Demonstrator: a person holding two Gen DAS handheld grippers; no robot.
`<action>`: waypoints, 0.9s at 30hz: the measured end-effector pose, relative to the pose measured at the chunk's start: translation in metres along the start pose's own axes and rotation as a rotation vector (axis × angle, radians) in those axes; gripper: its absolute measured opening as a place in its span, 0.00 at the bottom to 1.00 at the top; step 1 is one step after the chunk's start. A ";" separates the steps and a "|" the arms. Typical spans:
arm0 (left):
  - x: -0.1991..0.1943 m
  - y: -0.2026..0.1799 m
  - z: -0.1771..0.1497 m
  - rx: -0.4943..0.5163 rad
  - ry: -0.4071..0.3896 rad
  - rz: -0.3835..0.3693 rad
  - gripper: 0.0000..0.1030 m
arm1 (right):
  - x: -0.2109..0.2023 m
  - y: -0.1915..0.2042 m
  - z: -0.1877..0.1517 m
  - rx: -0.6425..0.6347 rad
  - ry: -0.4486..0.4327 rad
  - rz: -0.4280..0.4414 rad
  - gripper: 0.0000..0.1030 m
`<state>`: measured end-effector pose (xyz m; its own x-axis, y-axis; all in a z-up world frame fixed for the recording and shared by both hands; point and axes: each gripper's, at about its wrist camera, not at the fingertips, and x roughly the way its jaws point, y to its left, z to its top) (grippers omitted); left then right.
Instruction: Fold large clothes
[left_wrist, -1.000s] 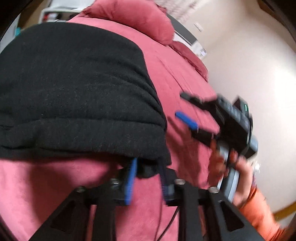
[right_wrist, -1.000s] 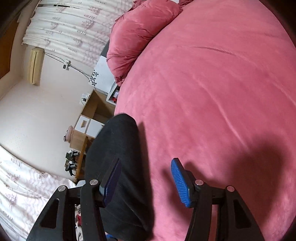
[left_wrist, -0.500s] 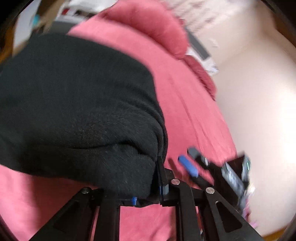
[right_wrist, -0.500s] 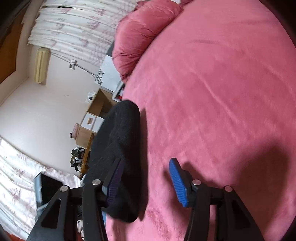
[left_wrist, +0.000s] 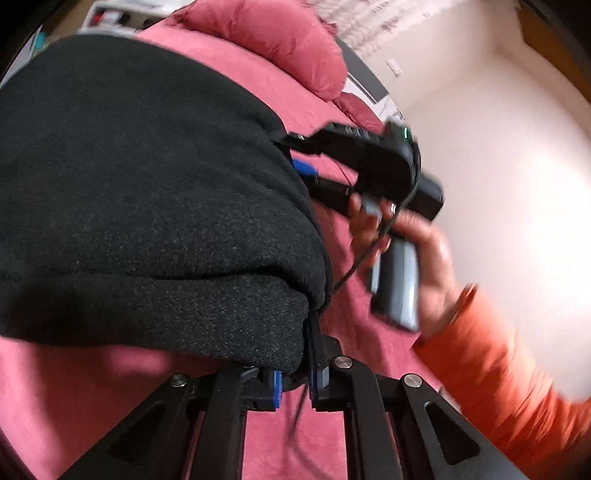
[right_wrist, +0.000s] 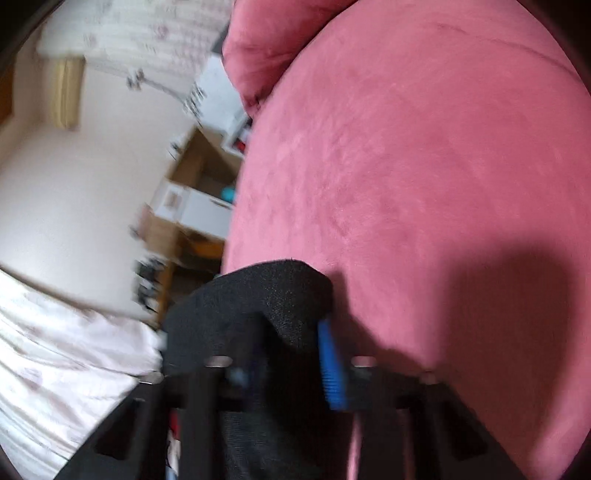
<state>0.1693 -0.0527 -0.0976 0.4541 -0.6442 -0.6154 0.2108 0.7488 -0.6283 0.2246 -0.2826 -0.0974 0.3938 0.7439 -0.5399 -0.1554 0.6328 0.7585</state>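
Note:
A thick black fleece garment (left_wrist: 140, 206) lies folded on the red bedcover (left_wrist: 110, 387). My left gripper (left_wrist: 293, 384) is shut on its near corner, blue pads pinching the fabric. In the left wrist view my right gripper (left_wrist: 299, 155) reaches the garment's far right edge, held by a hand in an orange sleeve (left_wrist: 491, 376). In the right wrist view my right gripper (right_wrist: 288, 369) is closed on a fold of the black garment (right_wrist: 269, 295); the blue right pad (right_wrist: 330, 365) presses against it and the left pad is blurred.
A red pillow (left_wrist: 273, 40) lies at the head of the bed, also in the right wrist view (right_wrist: 269, 48). A wooden cabinet with white boxes (right_wrist: 192, 206) stands beside the bed. White curtains (right_wrist: 66, 369) hang at the left. The cream wall (left_wrist: 498, 166) is to the right.
My right gripper has moved onto the garment's edge and closed on it; it was open beside the cloth before. My left gripper stays clamped on the near corner, which has lifted slightly.

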 end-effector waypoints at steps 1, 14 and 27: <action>0.000 -0.003 -0.001 0.030 -0.003 0.011 0.06 | -0.004 0.010 0.004 -0.043 -0.006 -0.002 0.19; -0.046 -0.052 -0.005 0.335 -0.006 -0.018 0.05 | -0.079 -0.037 -0.076 0.211 -0.270 0.173 0.38; 0.000 -0.063 0.015 0.882 0.086 0.282 0.15 | -0.084 -0.020 -0.202 0.143 -0.185 0.098 0.17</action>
<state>0.1694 -0.0974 -0.0507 0.5307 -0.4032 -0.7455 0.7002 0.7042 0.1176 0.0114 -0.3141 -0.1407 0.5445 0.7399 -0.3951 -0.0768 0.5130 0.8549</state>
